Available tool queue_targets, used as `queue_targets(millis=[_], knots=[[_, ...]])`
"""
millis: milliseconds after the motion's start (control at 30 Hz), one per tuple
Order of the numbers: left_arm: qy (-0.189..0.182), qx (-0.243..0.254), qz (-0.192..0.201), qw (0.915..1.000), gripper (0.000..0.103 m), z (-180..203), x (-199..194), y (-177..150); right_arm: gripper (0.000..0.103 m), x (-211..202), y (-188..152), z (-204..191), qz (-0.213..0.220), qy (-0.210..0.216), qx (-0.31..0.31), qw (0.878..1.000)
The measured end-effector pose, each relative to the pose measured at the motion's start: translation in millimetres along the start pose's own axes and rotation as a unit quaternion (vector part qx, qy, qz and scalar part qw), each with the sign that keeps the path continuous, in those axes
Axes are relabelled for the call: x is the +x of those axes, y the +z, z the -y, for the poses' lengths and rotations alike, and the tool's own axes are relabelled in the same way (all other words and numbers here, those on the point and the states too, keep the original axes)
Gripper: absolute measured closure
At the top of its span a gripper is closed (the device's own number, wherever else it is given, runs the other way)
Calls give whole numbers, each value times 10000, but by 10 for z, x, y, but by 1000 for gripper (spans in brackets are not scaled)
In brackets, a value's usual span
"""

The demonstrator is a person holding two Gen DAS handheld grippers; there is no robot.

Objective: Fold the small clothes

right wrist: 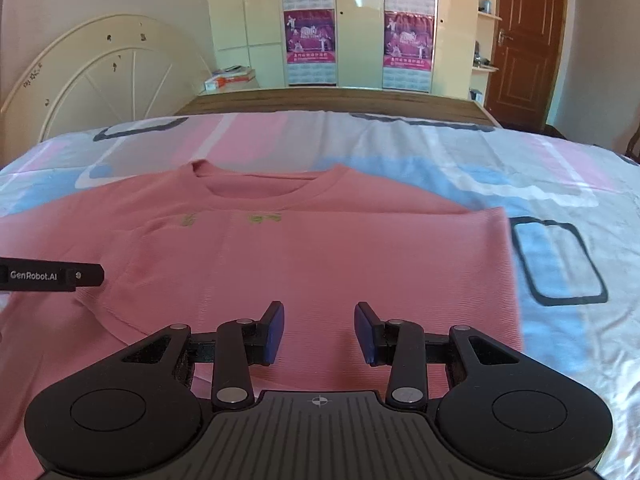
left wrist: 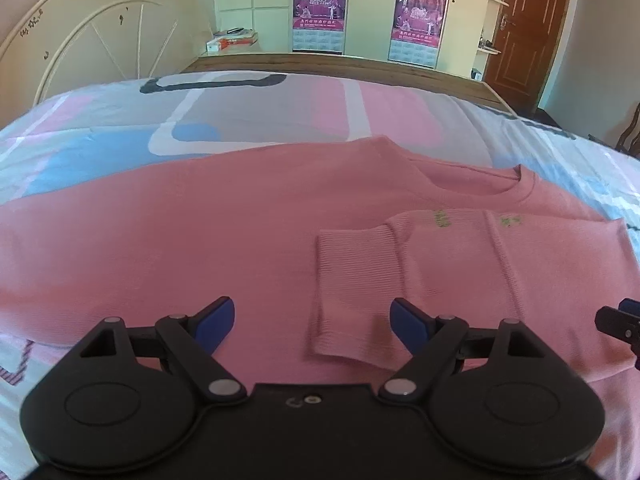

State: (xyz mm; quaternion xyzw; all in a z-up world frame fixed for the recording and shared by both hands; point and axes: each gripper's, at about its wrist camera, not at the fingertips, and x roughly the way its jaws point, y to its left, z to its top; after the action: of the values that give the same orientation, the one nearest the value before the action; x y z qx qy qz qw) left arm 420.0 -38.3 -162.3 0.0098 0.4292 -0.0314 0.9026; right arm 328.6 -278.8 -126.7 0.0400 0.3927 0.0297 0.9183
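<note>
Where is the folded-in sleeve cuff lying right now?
In the left wrist view the sleeve cuff lies flat across the chest of the pink sweater, below the neckline, just ahead of the open left gripper.

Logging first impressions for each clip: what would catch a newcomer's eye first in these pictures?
A pink sweater spread flat across the patterned bedsheet fills both views, one sleeve already folded in over its body. Both grippers, left and right, hang open above it, holding nothing. Behind stand bright magenta posters on the wardrobe.
</note>
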Motion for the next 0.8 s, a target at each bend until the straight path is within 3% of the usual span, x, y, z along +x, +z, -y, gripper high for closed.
queue_targets(millis=[133,333,567,800], knots=[[-3,-84,-211,9997,22,-148,64,-59,64,214,-74,-129,-487,-135,-115,9987],[-26,-327,-154,9993,21,-536,-134,-70,64,46,4,-397,-196,168,-44,9997],[309,-740,-58,9968,18,-1228,-358,-81,63,35,167,-1007,-38,719,-264,9971],[815,-1561,-122,9843,16,-2149,-474,-241,57,188,189,-1421,-88,868,-427,9953]])
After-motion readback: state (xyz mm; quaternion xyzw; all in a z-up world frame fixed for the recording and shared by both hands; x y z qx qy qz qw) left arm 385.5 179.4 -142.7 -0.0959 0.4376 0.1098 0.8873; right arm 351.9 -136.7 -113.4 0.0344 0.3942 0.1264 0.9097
